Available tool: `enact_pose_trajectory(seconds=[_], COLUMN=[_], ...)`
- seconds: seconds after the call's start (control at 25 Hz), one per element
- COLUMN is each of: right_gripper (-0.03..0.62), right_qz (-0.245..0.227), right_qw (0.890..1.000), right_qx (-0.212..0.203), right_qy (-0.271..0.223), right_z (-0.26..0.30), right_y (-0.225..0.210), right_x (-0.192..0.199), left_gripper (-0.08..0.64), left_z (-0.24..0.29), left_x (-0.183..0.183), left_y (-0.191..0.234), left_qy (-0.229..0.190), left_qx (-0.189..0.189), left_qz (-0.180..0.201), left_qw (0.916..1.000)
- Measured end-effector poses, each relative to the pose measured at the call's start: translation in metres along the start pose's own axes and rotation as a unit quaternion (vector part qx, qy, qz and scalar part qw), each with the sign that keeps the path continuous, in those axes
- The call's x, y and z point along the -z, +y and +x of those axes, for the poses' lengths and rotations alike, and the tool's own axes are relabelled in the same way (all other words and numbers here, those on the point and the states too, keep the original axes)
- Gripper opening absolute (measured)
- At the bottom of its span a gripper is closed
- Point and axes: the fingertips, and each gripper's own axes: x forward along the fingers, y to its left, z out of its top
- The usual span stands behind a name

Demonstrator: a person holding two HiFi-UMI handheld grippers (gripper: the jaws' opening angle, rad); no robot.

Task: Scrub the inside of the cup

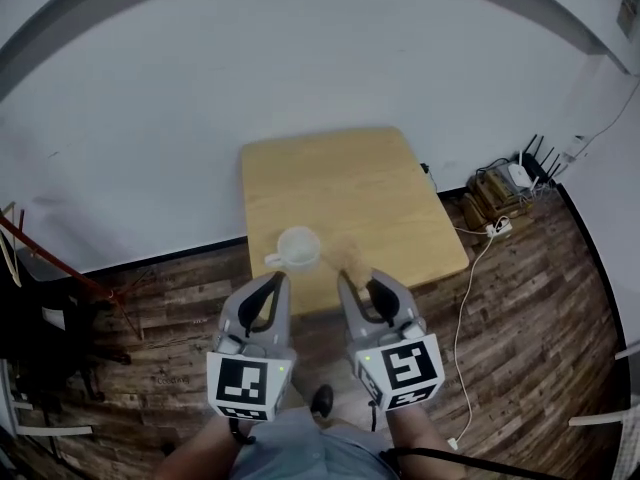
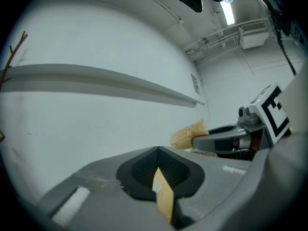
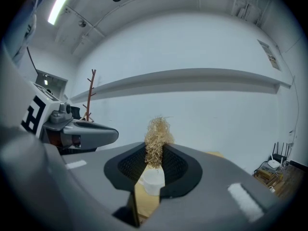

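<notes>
A translucent white cup (image 1: pixel 298 247) stands near the front edge of the small wooden table (image 1: pixel 340 173), its handle to the left. Both grippers hover side by side just short of that edge. My left gripper (image 1: pixel 283 279) is shut with nothing in it; in the left gripper view its jaws (image 2: pixel 158 150) meet. My right gripper (image 1: pixel 346 277) is shut on a straw-coloured fibrous scrubber (image 3: pixel 156 137) that sticks up past the jaw tips. The cup (image 3: pixel 153 181) shows low between the right jaws, beyond them. The scrubber (image 2: pixel 190 134) also shows in the left gripper view.
A white wall runs behind the table. To the right on the wood floor lie a router, a power strip and cables (image 1: pixel 505 183). A dark chair and a red rack (image 1: pixel 50 308) stand at the left. The person's legs are below the grippers.
</notes>
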Motion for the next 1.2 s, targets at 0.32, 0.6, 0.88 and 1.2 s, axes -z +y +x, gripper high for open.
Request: enact_pose_trajectory(seconds=[0.32,0.6,0.88,1.2], right_gripper=[0.08,0.08,0.08,0.08], right_qz=[-0.006,0.006,0.023,0.028], right_qw=[0.999,0.998,0.994,0.99], right_qx=[-0.007,0.0,-0.014,-0.026], right_qy=[0.034,0.057,0.107,0.133], right_z=[0.042,0.097,0.118,0.131], right_y=[0.001,-0.007,0.008,0.015], right_x=[0.004,0.032,0.077,0.115], left_gripper=[0.02,0.021,0.02,0.021], left_z=[0.023,0.065,0.077,0.087], left_x=[0.018,0.057,0.118,0.189], left_y=[0.041,0.084,0.094,0.105], left_qy=[0.013,0.041,0.09,0.121], left_qx=[-0.018,-0.001,0.006,0.001], left_qz=[-0.021,-0.042,-0.082,-0.116], left_qw=[0.9995,0.9983,0.9925,0.9858])
